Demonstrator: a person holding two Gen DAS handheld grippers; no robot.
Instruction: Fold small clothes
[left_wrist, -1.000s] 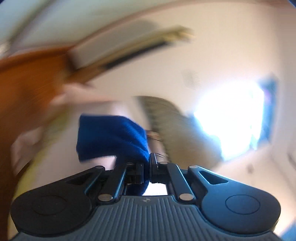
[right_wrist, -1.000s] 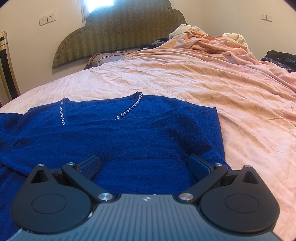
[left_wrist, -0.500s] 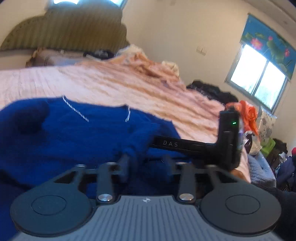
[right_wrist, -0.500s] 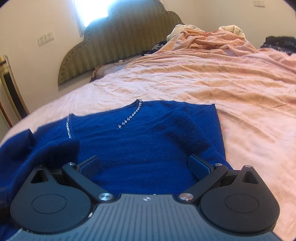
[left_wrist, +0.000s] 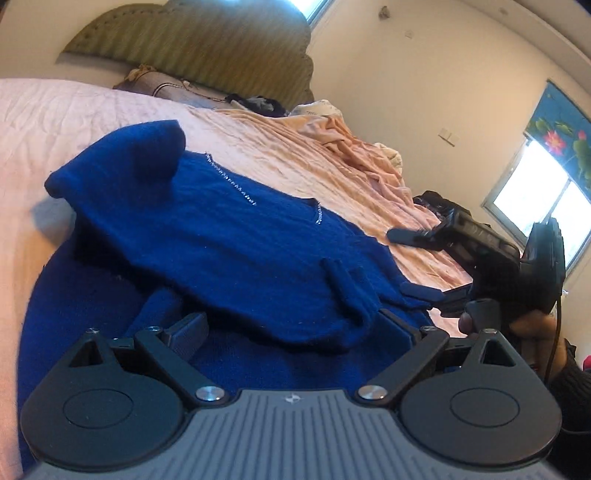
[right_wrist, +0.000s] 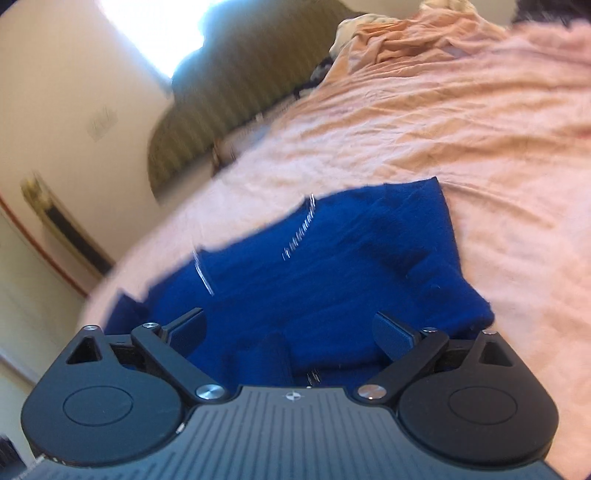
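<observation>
On the pink bedsheet (left_wrist: 40, 122), near the foot of the bed, lay the blue sweater (left_wrist: 229, 243), chest up, its beaded neckline (right_wrist: 299, 236) pointing toward the green headboard (left_wrist: 192, 48). One sleeve (left_wrist: 122, 162) was doubled over the body in a raised hump, which suggested the sides were being brought inward to narrow the garment for folding. A loose flap of knit (left_wrist: 347, 295) stood rumpled near the lower middle, not yet flattened.

Low over the near hem sat the left gripper (left_wrist: 291, 332), its fingers spread wide with nothing between them; the cloth simply lay under and ahead of them. That placement looked like a release after laying fabric down, or a pause before choosing a new edge, though which one could not be told. Across the sweater, at its far side, the right gripper (left_wrist: 417, 266) appeared in the left wrist view, held in a hand (left_wrist: 528, 325), with one finger over the sheet and the other at the sweater's edge. Its own camera showed the right gripper (right_wrist: 291, 332) likewise gaping, fingers apart above the blue knit, gripping nothing; that view was tilted and smeared, so it was probably moving.

Both tools flanked the garment, likely so each could take one side. Crumpled peach bedding (left_wrist: 354, 147) and dark clothes (left_wrist: 258, 103) lay well apart near the headboard, clear of the work.
</observation>
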